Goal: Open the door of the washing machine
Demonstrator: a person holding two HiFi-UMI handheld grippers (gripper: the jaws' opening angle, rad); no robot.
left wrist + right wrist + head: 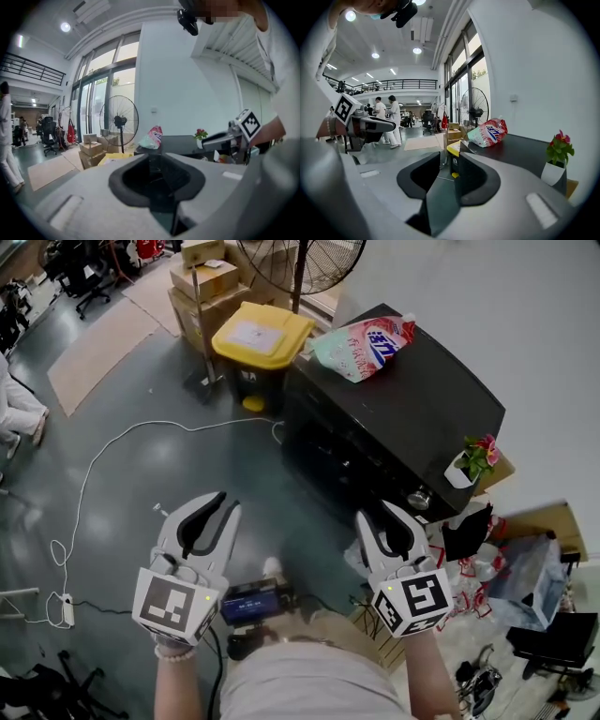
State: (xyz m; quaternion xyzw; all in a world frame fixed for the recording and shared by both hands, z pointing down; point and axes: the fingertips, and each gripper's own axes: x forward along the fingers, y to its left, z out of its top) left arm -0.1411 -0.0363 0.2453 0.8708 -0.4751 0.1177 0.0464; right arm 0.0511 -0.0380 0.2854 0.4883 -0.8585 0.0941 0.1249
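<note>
Black washing machine stands against the white wall, ahead of both grippers; its door cannot be made out. Left gripper and right gripper hover short of it, jaws parted, empty. Locate the handle, then approach squarely.

black washing machine, yellow-lidded bin, pink detergent bag, grey floor
</note>
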